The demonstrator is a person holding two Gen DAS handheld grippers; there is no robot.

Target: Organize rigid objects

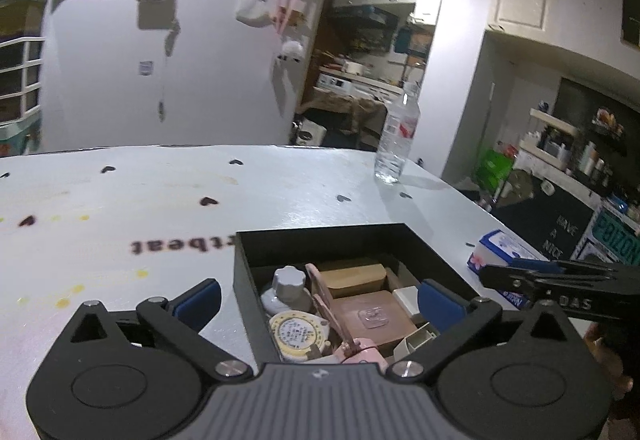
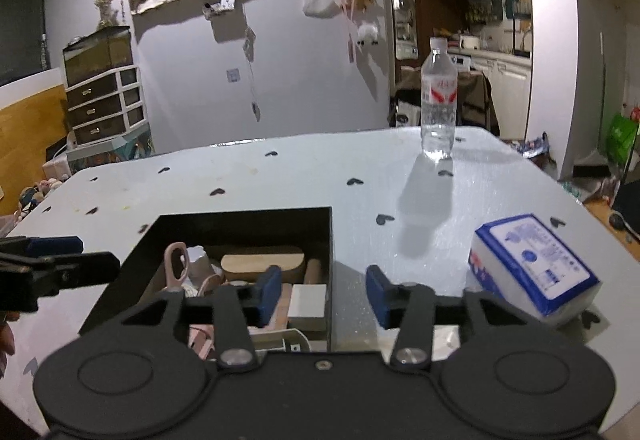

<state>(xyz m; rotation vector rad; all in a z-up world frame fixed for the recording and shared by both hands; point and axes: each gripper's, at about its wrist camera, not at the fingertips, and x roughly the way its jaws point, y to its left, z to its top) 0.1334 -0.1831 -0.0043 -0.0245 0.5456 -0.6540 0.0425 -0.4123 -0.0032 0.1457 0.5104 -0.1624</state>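
One pale grey surface [image 2: 280,176] dotted with small dark hearts, filling the middle of both views. On it, toward six o'clock, one open black rectangular box [image 1: 320,236] [image 2: 248,220], packed with rigid odds and ends: a tan wooden block with rounded ends [image 1: 352,276] [image 2: 262,260] against the far wall, a brown square slab with a clear embossed centre [image 1: 372,318] before it, a white cube [image 2: 307,302] at the right-hand wall, a grey knobbed cap on a white bottle [image 1: 286,290] at nine o'clock within the box, a round cream-and-yellow tin [image 1: 298,332] nearer the lens, a pink looped handle [image 2: 176,260] [image 1: 324,300] leaning across the heap. Outside the box, at three o'clock from it and well apart, a blue-and-white carton [image 2: 532,264] [image 1: 500,252] lying tilted. At one o'clock, near the far edge, a clear plastic water bottle with a red label [image 2: 438,100] [image 1: 396,136], upright. Left tool [image 1: 318,300] spread wide and released, nothing between its blue pads, above the box's near left corner. Right tool [image 2: 322,294] half spread and released, gripping nothing, left pad over the box interior, right pad over bare surface, straddling the box's right wall.
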